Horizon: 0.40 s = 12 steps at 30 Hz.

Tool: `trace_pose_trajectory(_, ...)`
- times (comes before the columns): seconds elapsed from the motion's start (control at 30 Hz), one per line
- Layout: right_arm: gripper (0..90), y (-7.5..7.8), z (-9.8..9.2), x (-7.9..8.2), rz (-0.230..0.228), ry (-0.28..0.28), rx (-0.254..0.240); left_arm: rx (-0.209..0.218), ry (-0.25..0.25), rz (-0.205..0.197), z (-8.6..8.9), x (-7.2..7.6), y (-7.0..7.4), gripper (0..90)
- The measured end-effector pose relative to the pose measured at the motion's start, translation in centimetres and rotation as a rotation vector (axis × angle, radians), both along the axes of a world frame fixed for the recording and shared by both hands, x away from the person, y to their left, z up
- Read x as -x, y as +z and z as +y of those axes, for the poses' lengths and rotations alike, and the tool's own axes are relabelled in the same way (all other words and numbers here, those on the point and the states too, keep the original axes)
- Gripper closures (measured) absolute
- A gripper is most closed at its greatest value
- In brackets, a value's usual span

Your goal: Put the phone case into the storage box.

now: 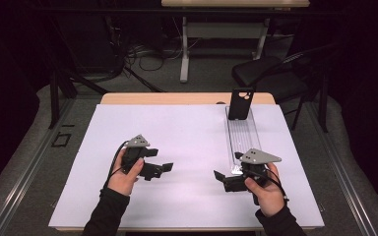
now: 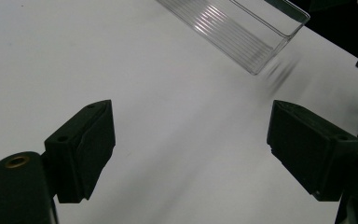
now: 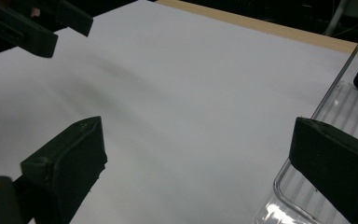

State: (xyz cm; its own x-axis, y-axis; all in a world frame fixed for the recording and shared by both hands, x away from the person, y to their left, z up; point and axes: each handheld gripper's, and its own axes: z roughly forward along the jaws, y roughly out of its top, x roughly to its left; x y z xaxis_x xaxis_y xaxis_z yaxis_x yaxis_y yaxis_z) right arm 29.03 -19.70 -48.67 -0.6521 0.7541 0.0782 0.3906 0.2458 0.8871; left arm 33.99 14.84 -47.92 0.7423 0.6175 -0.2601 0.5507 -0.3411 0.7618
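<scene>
One long clear ribbed plastic tray (image 1: pixel 241 139) lies on the white-covered counter (image 1: pixel 187 147), black phone case (image 1: pixel 240 103) at its far end. Both tongs (image 1: pixel 163 167) (image 1: pixel 219 177) gape empty; dark room behind.

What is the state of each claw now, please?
Left claw: open, holding nothing.
Right claw: open, holding nothing, beside the clear tray.

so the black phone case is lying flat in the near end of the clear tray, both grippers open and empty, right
Not quite. The phone case stands upright at the far end of the clear tray, as the high view shows. The rest holds: the left gripper and right gripper are open and empty.
</scene>
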Motion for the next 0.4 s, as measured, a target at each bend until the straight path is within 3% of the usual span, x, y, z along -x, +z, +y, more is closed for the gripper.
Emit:
trace_pose_trajectory(0.2,5.4,-1.4,0.3,0.3,0.029,0.016,0.036,-0.004,0.003,0.002,-0.1,-0.1,-0.1,15.9)
trace_pose_trajectory(0.4,5.4,-1.3,0.7,0.7,0.026,0.039,0.065,-0.007,0.003,0.001,-0.1,-0.2,-0.1,15.9)
